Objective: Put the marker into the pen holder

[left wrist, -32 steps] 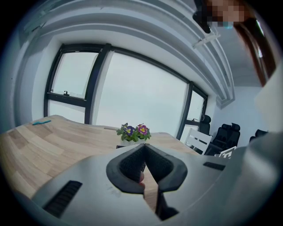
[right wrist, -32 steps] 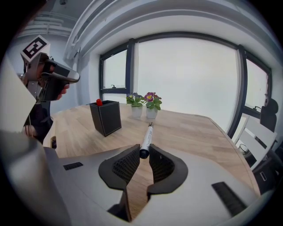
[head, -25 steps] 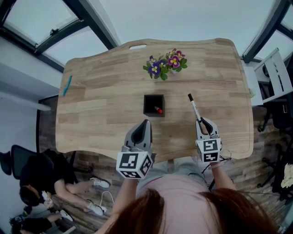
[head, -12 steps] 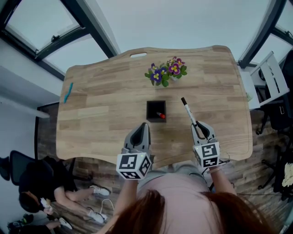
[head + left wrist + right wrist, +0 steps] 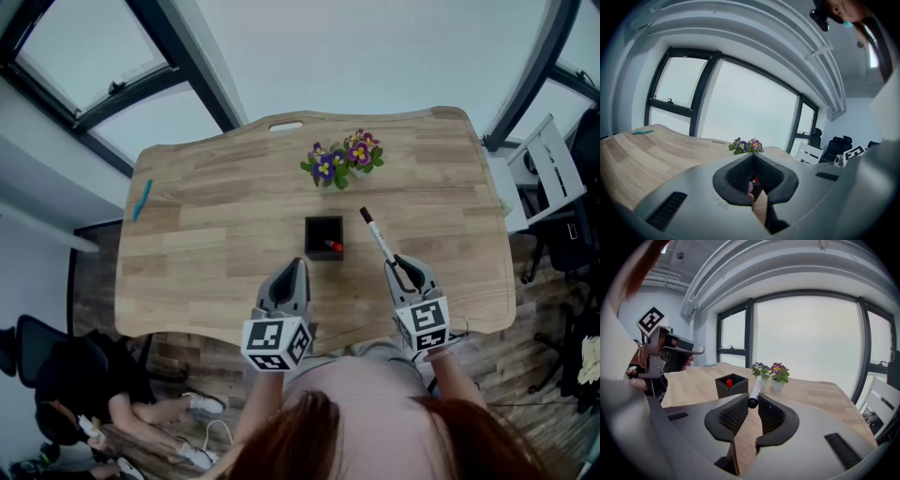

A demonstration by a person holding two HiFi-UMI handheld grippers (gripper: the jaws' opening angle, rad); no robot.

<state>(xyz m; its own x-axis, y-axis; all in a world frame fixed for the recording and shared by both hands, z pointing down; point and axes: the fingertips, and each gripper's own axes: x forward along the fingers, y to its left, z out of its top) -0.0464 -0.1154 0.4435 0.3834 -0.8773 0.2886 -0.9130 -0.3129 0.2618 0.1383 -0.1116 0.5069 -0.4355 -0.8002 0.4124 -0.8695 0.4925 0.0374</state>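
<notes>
A black square pen holder (image 5: 323, 228) stands mid-table with a red-capped marker (image 5: 330, 247) inside it. My right gripper (image 5: 403, 271) is shut on a white marker with a black cap (image 5: 379, 240), which points away from me and up-left, its tip just right of the holder. In the right gripper view the marker (image 5: 755, 383) sticks out between the jaws of the right gripper (image 5: 753, 397), with the pen holder (image 5: 731, 386) ahead to its left. My left gripper (image 5: 292, 275) hovers shut and empty in front of the holder, and its tips (image 5: 753, 155) meet.
A small pot of purple and pink flowers (image 5: 339, 159) stands behind the holder. A blue pen (image 5: 139, 200) lies near the table's left edge. The wooden table (image 5: 216, 234) has a handle slot at its far edge. Office chairs stand right of the table.
My right gripper has carried the marker leftward, so its tip now sits closer to the pen holder. The left gripper has barely moved.
</notes>
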